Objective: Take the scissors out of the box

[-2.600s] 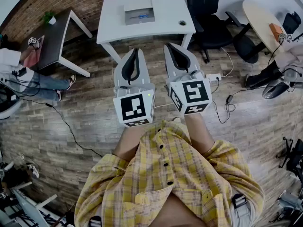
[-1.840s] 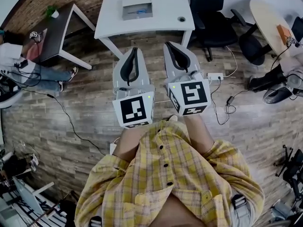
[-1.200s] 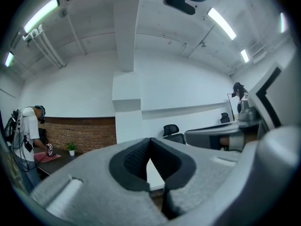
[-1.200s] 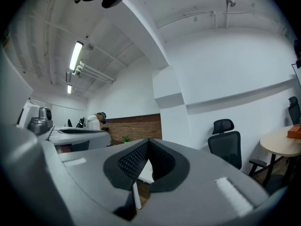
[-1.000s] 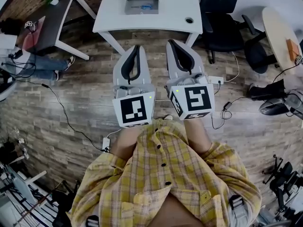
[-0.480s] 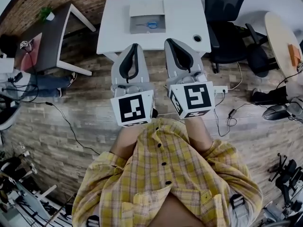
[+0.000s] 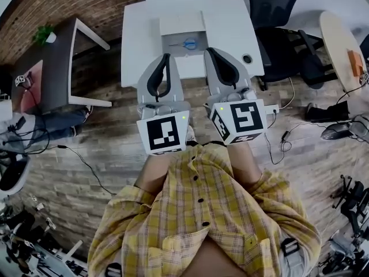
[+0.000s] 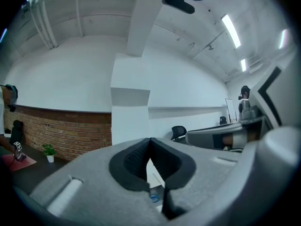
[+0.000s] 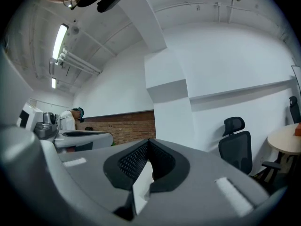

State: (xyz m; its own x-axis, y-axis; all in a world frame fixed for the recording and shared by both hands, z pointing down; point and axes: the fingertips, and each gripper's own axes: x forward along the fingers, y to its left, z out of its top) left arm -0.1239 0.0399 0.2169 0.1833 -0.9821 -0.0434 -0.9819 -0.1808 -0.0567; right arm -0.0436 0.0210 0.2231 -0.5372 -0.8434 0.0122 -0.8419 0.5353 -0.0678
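Blue-handled scissors (image 7: 189, 42) in shallow grey box (image 7: 170, 46), smooth white table (image 7: 138, 33), left gripper (image 7: 166, 56) and right gripper (image 7: 208, 51) both closed, empty

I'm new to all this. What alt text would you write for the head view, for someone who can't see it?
Seen from above, a person in yellow plaid holds the left gripper and right gripper, both shut and empty, pointed toward a white table. On the table, an open box holds blue-handled scissors.
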